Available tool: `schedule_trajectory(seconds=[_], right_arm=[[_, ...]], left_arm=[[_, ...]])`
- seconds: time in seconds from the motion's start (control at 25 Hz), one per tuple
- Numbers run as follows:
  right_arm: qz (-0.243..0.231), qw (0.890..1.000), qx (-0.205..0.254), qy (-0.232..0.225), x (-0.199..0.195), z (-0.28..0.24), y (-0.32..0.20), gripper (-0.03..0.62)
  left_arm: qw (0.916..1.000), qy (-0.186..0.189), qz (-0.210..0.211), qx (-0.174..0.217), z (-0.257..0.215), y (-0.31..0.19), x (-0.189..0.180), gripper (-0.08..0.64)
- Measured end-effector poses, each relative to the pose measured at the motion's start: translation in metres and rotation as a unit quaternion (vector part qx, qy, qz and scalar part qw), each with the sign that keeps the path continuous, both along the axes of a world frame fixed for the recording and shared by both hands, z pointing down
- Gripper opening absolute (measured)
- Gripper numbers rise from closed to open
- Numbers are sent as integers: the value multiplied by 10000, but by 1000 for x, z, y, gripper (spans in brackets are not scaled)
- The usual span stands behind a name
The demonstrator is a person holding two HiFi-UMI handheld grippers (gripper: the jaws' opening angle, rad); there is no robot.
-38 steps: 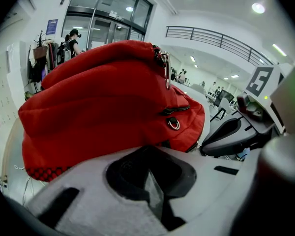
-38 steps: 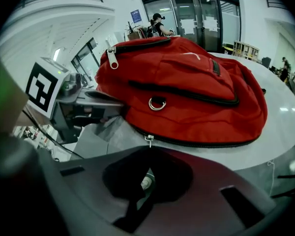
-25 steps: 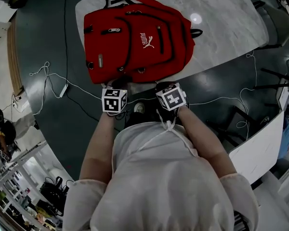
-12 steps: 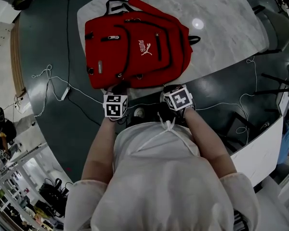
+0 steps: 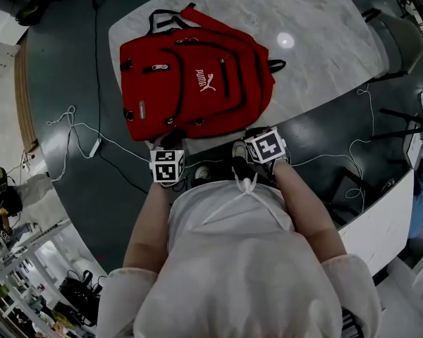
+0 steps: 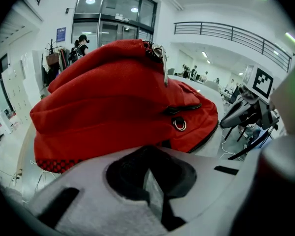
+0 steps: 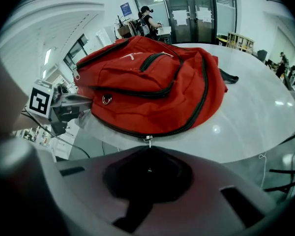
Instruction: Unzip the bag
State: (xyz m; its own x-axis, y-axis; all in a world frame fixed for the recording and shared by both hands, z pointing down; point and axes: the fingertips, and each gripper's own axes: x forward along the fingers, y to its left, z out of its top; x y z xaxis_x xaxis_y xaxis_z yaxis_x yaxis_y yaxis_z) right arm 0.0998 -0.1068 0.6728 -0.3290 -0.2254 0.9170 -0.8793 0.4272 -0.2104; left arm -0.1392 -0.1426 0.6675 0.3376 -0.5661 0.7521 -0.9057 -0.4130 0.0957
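A red backpack [image 5: 197, 76] with black zips lies flat on the marble table [image 5: 317, 20], its bottom edge toward me. My left gripper [image 5: 170, 144] is at the bag's bottom left edge. In the left gripper view the bag [image 6: 113, 102] fills the view above the left gripper [image 6: 148, 156], whose jaws are together; I cannot tell if fabric is pinched. My right gripper [image 5: 249, 134] is at the bottom right edge. In the right gripper view the right gripper [image 7: 147, 154] is shut on the small metal zipper pull [image 7: 147, 140] of the bag's [image 7: 147, 87] long outer zip.
The table's curved front edge [image 5: 296, 111] runs just under both grippers. White cables [image 5: 77, 118] trail over the dark floor on both sides. Dark chairs [image 5: 402, 41] stand at the right of the table.
The bag and both grippers sit slightly lower in the head view. The right gripper has shifted a little right along the bag's bottom edge. Both stay at the edge.
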Motion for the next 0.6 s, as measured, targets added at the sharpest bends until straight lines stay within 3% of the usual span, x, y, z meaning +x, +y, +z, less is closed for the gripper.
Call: schedule_trajectory(seconds=[0.2,0.6], right_arm=[[138,9999,-5,62,21,1,-7,28],[-124,9995,-121,266,43,1,-19,28]], left_arm=[[10000,0,-13,8,-1,-1,0,20],[9997,-188,-129,113,1,-1,0,20]])
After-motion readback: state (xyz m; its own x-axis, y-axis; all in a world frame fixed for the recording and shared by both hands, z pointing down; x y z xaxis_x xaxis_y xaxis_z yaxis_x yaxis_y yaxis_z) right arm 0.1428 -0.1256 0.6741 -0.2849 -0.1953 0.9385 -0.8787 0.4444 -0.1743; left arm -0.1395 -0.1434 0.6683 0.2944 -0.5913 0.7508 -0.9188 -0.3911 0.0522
